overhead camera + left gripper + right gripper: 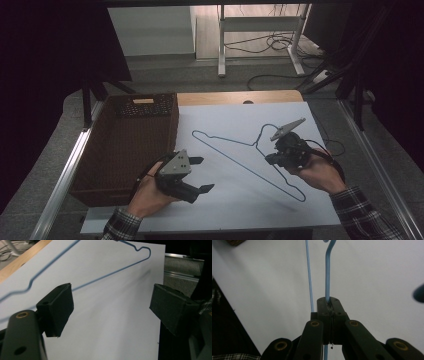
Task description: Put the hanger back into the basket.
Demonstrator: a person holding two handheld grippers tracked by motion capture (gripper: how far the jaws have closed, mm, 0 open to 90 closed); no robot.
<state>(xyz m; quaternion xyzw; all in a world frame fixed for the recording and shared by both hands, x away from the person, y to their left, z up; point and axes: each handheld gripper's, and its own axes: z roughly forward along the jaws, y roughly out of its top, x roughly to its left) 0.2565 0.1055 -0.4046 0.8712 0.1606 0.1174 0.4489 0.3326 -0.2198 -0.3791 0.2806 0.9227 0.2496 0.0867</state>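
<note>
High view: a thin blue wire clothes hanger (235, 155) lies on the white-topped bench (240, 200), its long bar running diagonally from the upper left toward the lower right. The right tool (272, 159), held in the person's right hand (320, 172), sits at the hanger's neck below the hook. The left tool (200, 175), in the left hand (150, 192), is near the hanger's left part, not touching it, with its jaws spread apart. A dark brown woven basket (125, 145) stands at the bench's left side.

Left gripper view: the left tool (110, 307) has its two black jaws wide apart with bare white bench between them. The blue wire hanger (100, 277) lies beyond the jaws, one notched shoulder end at the upper right.

Right gripper view: the right tool (329, 307) has its jaws pressed together, pinching the hanger's wire (327, 277), which rises straight from between them to the curved hook at the top edge. A second strand of the hanger runs just left of it.
</note>
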